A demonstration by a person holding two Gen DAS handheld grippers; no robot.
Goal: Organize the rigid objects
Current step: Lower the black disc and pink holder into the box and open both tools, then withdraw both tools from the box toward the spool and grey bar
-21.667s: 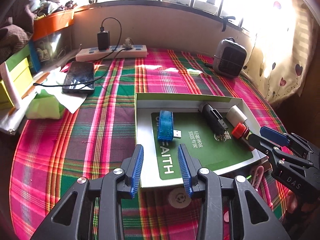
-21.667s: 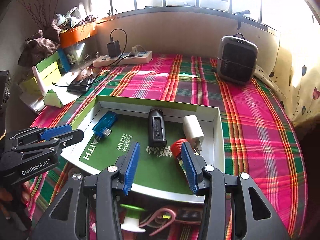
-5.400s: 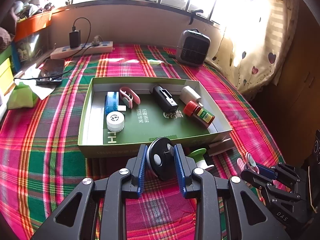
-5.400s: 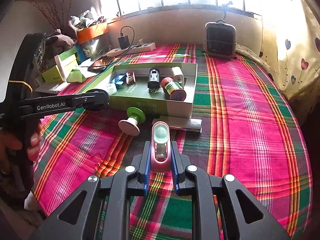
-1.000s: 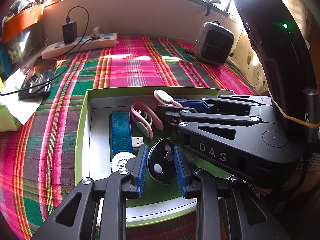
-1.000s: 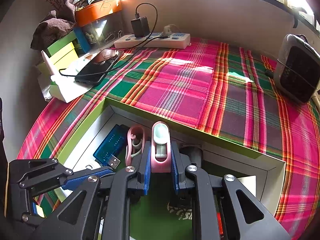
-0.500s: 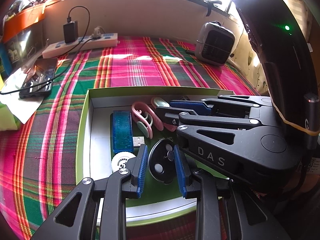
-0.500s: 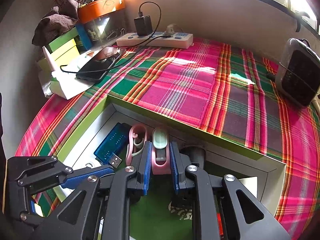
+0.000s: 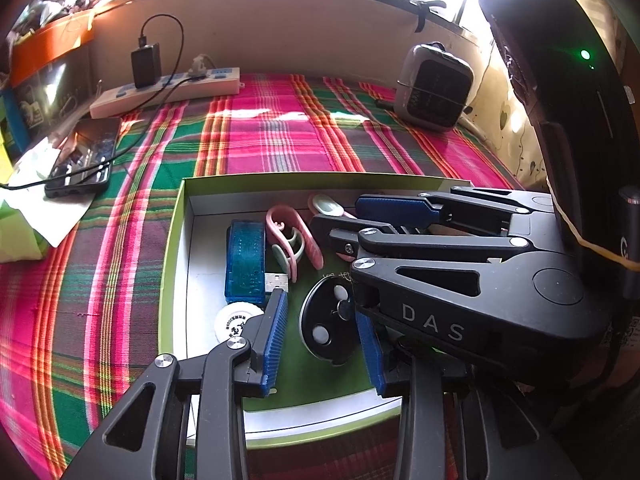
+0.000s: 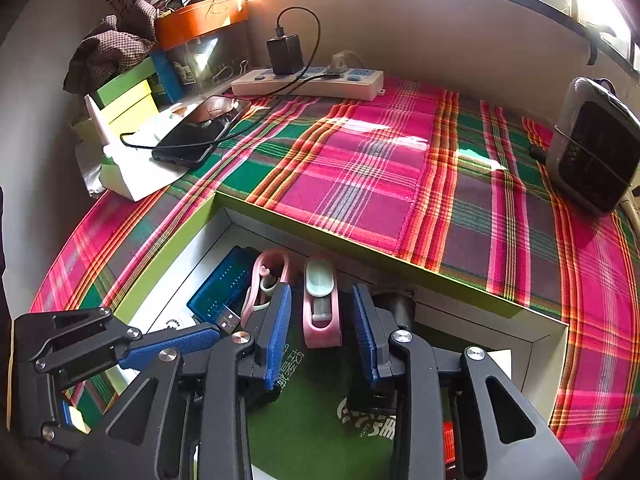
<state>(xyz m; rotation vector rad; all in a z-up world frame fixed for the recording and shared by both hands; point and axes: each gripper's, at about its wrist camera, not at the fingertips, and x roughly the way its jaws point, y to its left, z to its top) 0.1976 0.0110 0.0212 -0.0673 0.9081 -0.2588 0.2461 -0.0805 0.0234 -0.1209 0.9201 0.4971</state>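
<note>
Now the left gripper [image 9: 324, 332] has its jaws opening, blue pads standing clear on both sides of the black disc [image 9: 330, 320]; the disc sits between them on the green floor of the box [image 9: 172, 248], no pad pressing it. Same story on the right gripper [image 10: 322, 334]: jaws opening, and the pink clip [image 10: 320, 308] lies between the pads with a gap either side, resting on the box floor near the far wall. Both grippers tilt down into the box, the right one crossing in front of the left camera so its lower finger covers the disc's right edge.

Moving outward, just left of the disc there's a white cap [image 9: 236, 322], partly behind the left finger. Beyond it lies a blue USB stick [image 9: 246, 264], plug pointing at the near side. Beside the stick is a second pink clip [image 9: 292, 240], touching or nearly touching it. Through the right camera, a dark cylinder [image 10: 394, 306] pokes out behind the right finger, and something red [image 10: 450, 446] shows at the bottom edge, too hidden to name.

Outside, the box sits on a plaid cloth [image 9: 272, 140]. Far side by the wall: a power strip [image 9: 168, 92] with a black charger [image 9: 146, 64] plugged in, its cable running to a phone [image 9: 84, 156] at the left. A small grey heater [image 9: 434, 86] stands at the far right.
</note>
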